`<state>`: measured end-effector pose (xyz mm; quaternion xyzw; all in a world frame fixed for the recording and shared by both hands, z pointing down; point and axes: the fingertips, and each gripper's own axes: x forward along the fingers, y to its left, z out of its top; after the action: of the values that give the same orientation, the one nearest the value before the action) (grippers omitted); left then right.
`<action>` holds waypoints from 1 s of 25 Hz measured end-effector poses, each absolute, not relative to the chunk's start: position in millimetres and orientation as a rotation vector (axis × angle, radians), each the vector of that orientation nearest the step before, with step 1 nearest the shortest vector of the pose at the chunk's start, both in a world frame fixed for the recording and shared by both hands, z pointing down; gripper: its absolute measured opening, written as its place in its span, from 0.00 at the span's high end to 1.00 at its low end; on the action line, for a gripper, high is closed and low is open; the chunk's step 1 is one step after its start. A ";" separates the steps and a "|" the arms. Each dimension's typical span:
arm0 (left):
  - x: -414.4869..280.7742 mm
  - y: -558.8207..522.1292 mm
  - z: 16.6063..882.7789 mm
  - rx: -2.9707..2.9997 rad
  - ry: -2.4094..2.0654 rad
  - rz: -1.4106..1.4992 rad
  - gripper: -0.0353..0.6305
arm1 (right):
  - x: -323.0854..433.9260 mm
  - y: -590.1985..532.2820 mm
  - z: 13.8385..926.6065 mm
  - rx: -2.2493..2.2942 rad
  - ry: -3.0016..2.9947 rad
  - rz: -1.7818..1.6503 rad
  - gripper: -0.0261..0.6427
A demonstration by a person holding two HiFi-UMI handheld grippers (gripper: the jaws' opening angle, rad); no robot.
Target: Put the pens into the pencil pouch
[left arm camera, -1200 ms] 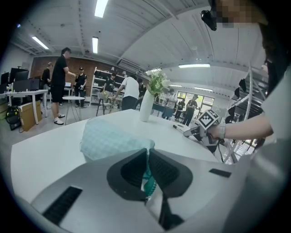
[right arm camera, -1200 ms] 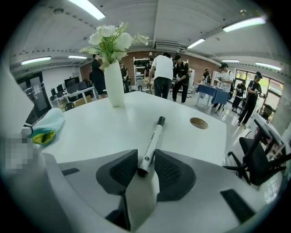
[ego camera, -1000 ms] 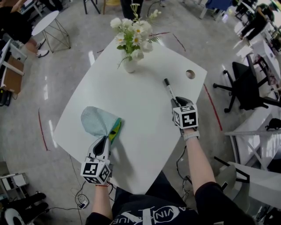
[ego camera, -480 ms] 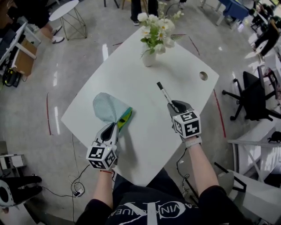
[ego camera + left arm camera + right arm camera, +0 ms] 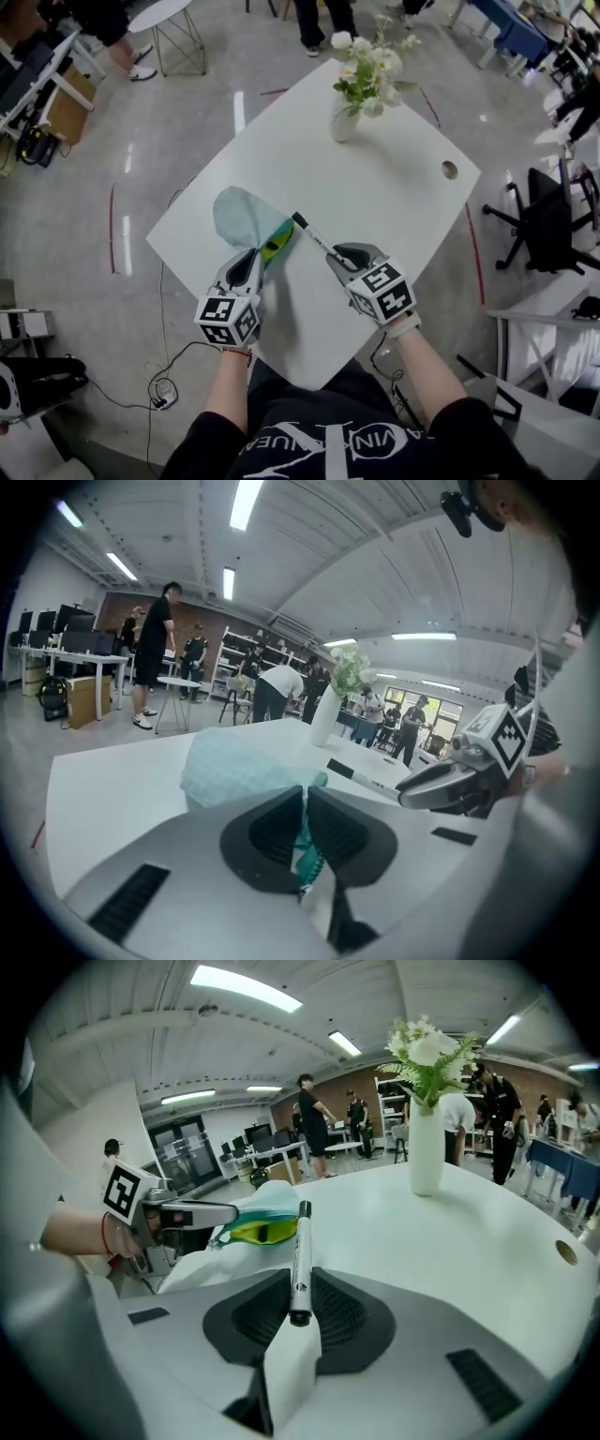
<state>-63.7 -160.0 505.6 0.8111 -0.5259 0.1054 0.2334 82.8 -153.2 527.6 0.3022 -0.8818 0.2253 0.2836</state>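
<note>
A pale teal pencil pouch point(image 5: 239, 216) lies on the white table point(image 5: 394, 197), its yellow-green mouth point(image 5: 277, 246) held agape. My left gripper point(image 5: 251, 261) is shut on the pouch's near edge, with teal fabric pinched between its pads point(image 5: 305, 841). My right gripper point(image 5: 339, 262) is shut on a white pen with a black cap point(image 5: 314, 236). The pen's capped end points at the pouch mouth and hovers just beside it. In the right gripper view the pen point(image 5: 301, 1260) runs straight out from the jaws toward the open mouth point(image 5: 261, 1230).
A white vase of flowers point(image 5: 345, 120) stands at the table's far side. A round cable hole point(image 5: 450, 170) is near the right corner. Office chairs point(image 5: 544, 216), side tables and people stand around on the grey floor.
My right gripper has carried the pen left across the table, from well right of the pouch to its mouth, turning the pen toward it. The left gripper has kept its hold on the pouch.
</note>
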 end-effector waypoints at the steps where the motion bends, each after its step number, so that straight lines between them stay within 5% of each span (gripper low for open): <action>1: -65.8 -160.6 505.4 2.222 -1.451 0.285 0.91 | 77.0 -147.8 526.4 0.779 -2.367 0.604 0.84; 25: -38.8 -141.7 502.9 2.384 -1.269 0.386 0.91 | 28.3 -132.1 540.0 0.549 -2.213 0.548 0.84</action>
<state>-38.8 -141.7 502.9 0.8553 -0.4553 0.1383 0.2052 28.3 -132.1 540.0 0.2159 -0.8699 0.2153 0.3878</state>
